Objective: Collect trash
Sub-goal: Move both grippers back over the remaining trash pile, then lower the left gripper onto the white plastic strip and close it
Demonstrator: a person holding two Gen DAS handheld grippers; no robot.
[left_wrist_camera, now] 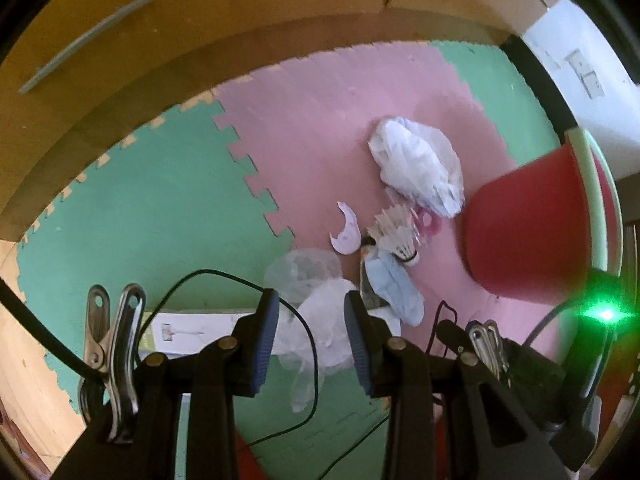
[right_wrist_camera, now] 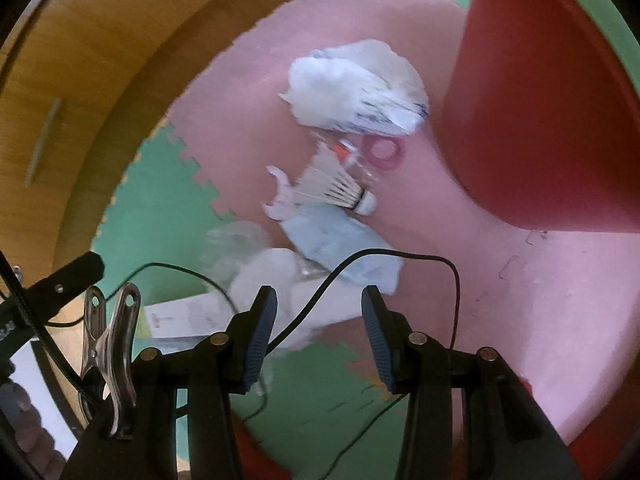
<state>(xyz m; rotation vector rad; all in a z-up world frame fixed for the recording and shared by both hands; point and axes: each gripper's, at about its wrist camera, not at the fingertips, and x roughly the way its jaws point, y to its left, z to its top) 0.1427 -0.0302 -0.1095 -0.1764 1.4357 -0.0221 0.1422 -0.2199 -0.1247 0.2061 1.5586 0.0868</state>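
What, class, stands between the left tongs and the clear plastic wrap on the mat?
Nothing solid. The left tongs are open with the clear plastic wrap showing directly between the fingers. Only a thin black cable loops across in front of it. The red bin stands off to the right.

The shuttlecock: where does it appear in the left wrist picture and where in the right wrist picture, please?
Left wrist view: the shuttlecock lies right of centre on the pink mat, just left of the red bin.
Right wrist view: the shuttlecock lies near the centre, cork pointing right, left of the red bin.
Shared landmark: the crumpled white plastic bag, just beyond it in both.
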